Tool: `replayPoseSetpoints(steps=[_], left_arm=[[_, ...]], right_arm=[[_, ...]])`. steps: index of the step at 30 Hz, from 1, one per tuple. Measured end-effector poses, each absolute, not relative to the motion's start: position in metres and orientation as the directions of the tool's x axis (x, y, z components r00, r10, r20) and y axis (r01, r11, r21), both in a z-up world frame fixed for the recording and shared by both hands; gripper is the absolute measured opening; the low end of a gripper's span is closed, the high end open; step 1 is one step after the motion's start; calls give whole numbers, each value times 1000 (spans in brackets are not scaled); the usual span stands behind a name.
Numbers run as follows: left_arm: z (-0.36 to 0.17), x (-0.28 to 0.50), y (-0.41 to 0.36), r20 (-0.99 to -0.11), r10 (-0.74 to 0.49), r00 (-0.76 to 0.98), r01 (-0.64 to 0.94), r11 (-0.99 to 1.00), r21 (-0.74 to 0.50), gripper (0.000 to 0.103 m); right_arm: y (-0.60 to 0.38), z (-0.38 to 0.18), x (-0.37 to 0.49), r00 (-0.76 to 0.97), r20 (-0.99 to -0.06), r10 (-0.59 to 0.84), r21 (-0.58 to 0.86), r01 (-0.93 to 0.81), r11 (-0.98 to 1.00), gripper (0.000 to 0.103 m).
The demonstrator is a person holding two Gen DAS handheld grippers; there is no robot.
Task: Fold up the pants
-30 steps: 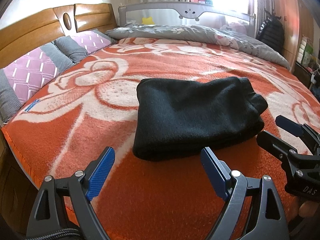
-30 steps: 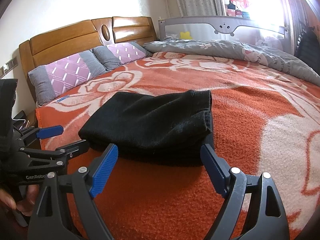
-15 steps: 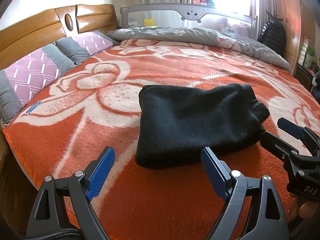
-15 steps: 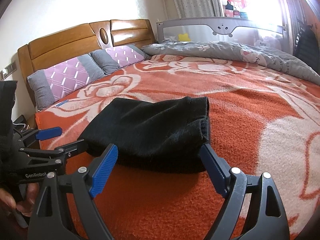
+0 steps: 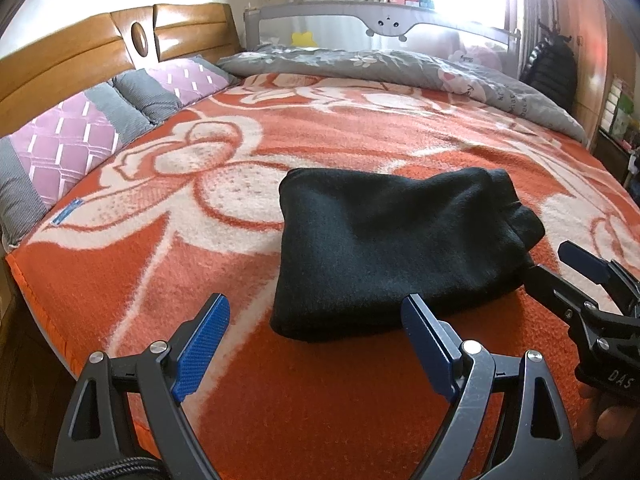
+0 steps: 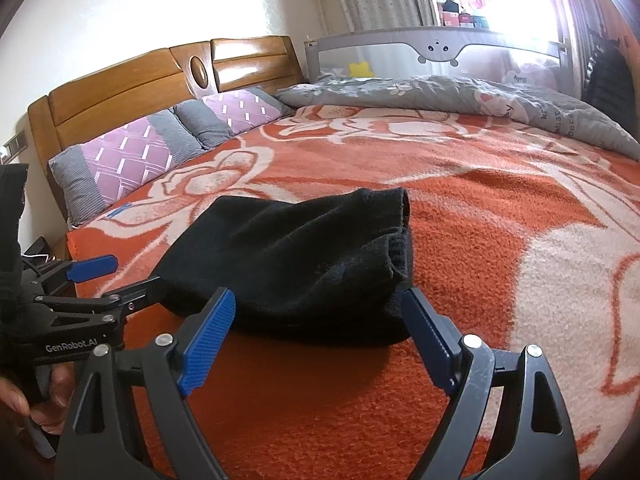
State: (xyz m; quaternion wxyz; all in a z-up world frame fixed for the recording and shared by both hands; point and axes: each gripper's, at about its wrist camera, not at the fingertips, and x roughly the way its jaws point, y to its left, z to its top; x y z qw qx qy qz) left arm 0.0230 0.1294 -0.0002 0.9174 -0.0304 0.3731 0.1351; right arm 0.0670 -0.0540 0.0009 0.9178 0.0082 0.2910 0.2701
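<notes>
Both grippers have eased closer to the black pants (image 5: 396,248) since a second ago, and the folded bundle now fills more of each view. It lies on the orange floral blanket (image 5: 200,264), near the bed's front edge. Left gripper (image 5: 316,340) is spread wide, holding nothing, just short of the bundle's near edge; right gripper (image 6: 320,328) likewise gapes wide, its fingertips flanking the nearest fold.

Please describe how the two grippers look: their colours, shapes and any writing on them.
Both grippers, left gripper and right gripper, have black frames with curved arms, silver screws and ribbed blue pads. The left body reads "GenRobot.AI"; the right shows "DAS". A braided black cable runs under the left one.
</notes>
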Motion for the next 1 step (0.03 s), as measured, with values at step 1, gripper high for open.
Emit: replayPoseSetpoints(steps=[1], left_arm=[[0, 23, 130, -695, 222, 684, -270, 962, 42, 88]], right_arm=[[-54, 1, 67, 684, -530, 500, 171, -492, 854, 86]])
